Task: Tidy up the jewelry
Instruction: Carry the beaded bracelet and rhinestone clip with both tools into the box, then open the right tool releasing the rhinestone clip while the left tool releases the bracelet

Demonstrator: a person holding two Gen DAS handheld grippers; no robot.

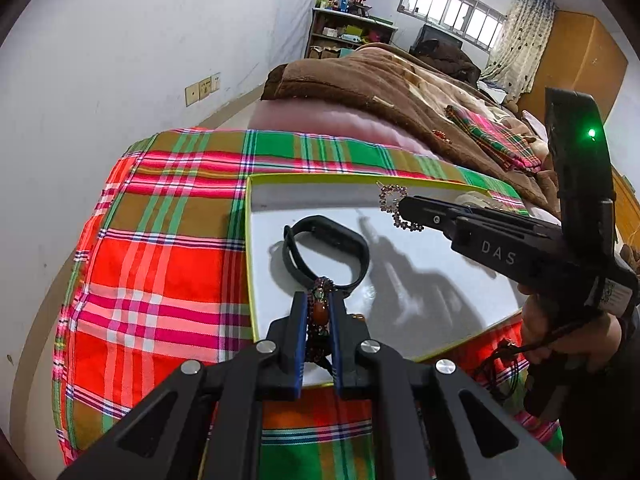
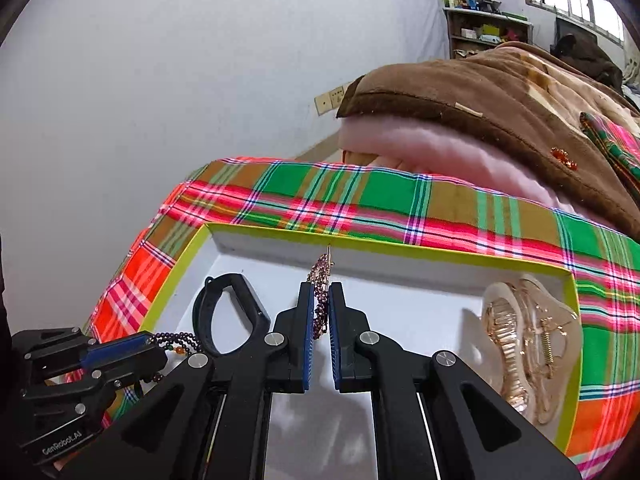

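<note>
Beaded necklace in left claw, over white box.

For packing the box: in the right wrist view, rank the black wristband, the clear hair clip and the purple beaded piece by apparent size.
1. clear hair clip
2. black wristband
3. purple beaded piece, partly hidden between the pads of the right claw, so its full size is unsure.

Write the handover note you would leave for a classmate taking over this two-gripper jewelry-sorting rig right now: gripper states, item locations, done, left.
Left gripper: shut on a beaded necklace with an orange stone, over the box's near edge.
Right gripper: shut on a purple beaded ornament, above the box floor.
Green-rimmed white box sits on the plaid cloth.
Done: black wristband and clear hair claw lie inside.
Left: lower and release both held pieces; a small orange piece remains on the brown blanket.
</note>
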